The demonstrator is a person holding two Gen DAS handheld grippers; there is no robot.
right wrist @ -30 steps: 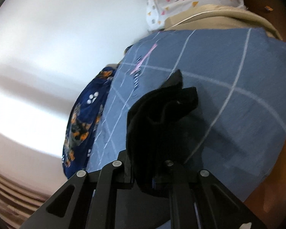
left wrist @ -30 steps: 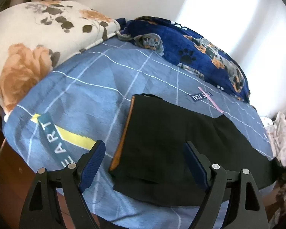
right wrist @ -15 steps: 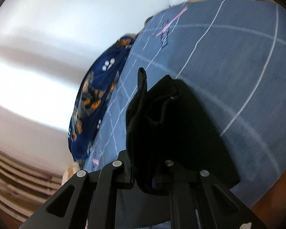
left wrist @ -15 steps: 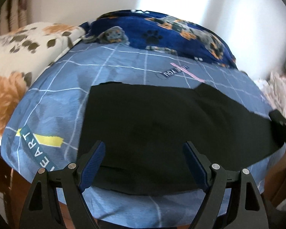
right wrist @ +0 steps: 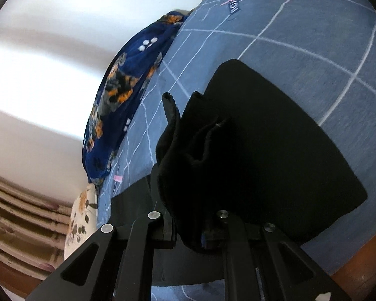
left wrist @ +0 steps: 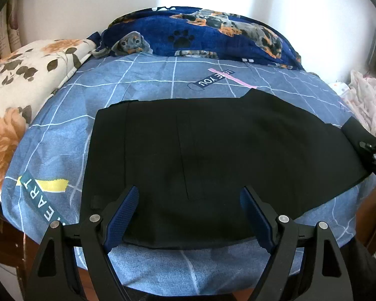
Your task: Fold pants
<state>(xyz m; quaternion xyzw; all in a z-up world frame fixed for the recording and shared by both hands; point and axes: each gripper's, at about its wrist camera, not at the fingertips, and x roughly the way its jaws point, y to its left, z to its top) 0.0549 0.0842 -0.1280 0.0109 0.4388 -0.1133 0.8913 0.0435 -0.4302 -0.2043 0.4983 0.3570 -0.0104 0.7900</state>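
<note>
Black pants lie flat across a blue checked bedsheet, waistband to the left, legs running right. My left gripper is open and empty, hovering over the near edge of the pants. My right gripper is shut on the bunched leg ends of the pants; it also shows at the right edge of the left wrist view. The cloth hides its fingertips.
A dark blue dog-print blanket lies along the wall behind the pants. A floral pillow is at the left. Pale spotted clothes are piled at the right. The wooden bed frame shows below the sheet.
The left wrist view has swung right and now sits centred over the pants. The pants now lie spread flat. The right gripper has kept its hold on the leg ends and turned.
</note>
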